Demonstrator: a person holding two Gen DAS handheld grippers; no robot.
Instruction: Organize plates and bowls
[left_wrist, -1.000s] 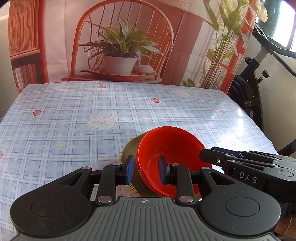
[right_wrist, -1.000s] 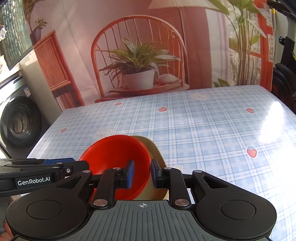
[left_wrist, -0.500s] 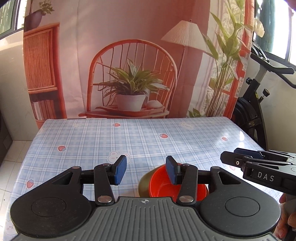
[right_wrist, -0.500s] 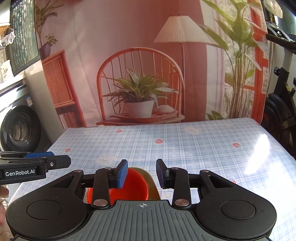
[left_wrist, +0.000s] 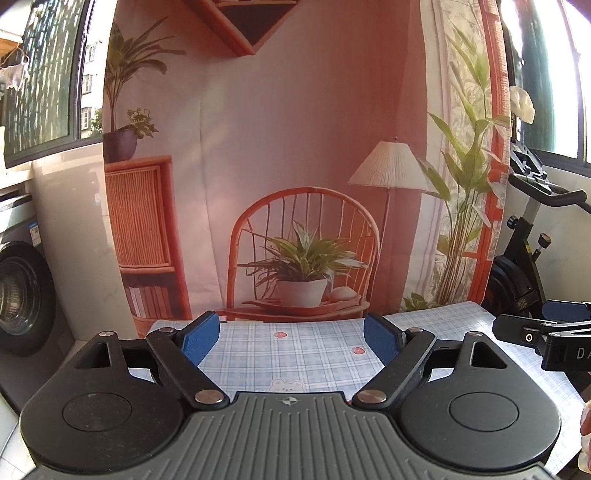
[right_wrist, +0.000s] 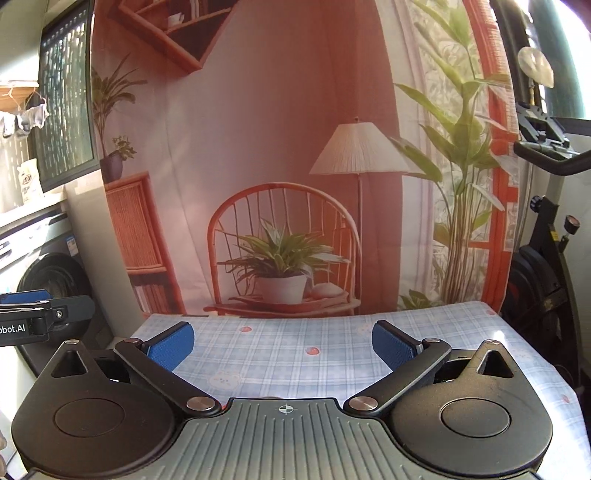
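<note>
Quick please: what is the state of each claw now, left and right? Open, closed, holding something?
Left claw: open wide, holding nothing.
Right claw: open wide, holding nothing.

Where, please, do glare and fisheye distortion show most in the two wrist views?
Left wrist view: the window at top right is blown out white, and the backdrop edges bow outward. Right wrist view: the top right corner is overexposed, the exercise bike curves at the edge, and the tablecloth is evenly lit. Both views stay sharp on the open left gripper and right gripper.
</note>
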